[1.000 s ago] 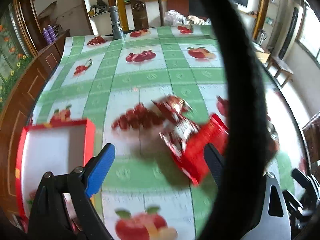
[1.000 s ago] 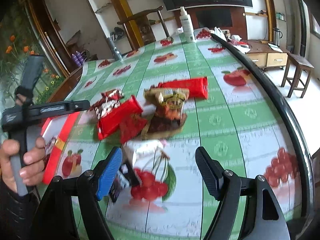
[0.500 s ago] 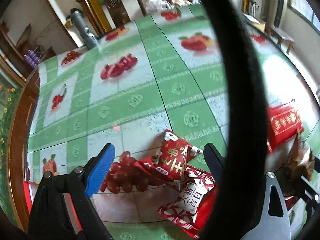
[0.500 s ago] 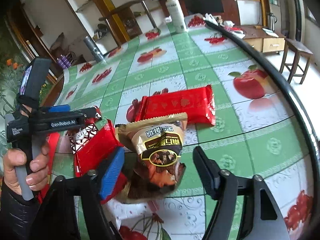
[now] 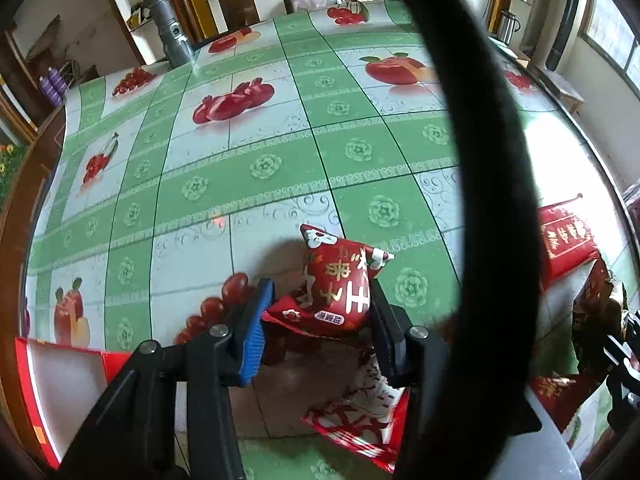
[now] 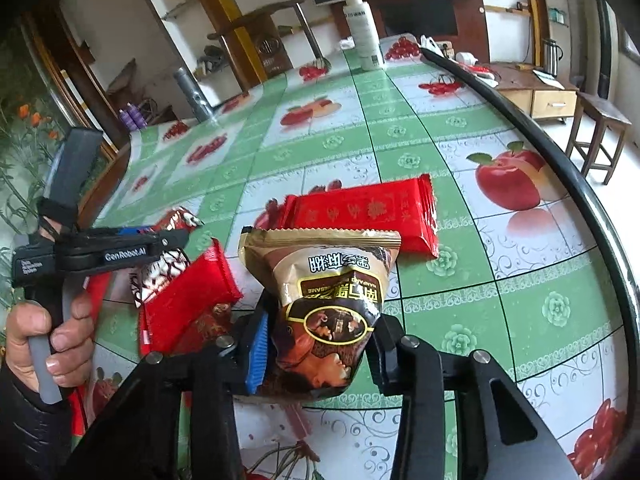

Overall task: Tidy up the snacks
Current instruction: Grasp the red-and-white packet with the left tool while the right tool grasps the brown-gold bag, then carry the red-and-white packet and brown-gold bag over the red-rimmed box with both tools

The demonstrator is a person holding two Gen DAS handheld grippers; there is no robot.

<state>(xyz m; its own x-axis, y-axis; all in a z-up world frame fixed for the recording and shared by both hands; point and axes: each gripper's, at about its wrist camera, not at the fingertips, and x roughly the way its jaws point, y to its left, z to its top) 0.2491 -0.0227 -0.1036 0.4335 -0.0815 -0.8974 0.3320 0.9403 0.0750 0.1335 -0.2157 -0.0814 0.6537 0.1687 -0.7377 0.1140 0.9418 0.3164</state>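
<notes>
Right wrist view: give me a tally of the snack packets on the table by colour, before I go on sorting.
Brown and gold packet: 1
Plain red packets: 2
Red-and-white patterned packet: 1
Small puffy red packet: 1
Dark red packet, partly covered: 1
Total: 6 showing; more may lie hidden underneath.

My left gripper (image 5: 318, 320): black linkage arms, silver pivot screws, one finger faced with a ribbed blue pad (image 5: 256, 336), the other all black. My right gripper (image 6: 318, 350) is the same build. From the right wrist view, the left unit's black body carries white "GenRobot.AI" lettering (image 6: 125, 255), a grey handle (image 6: 42, 364) and a black sleeve (image 6: 24, 432) at my wrist.
</notes>
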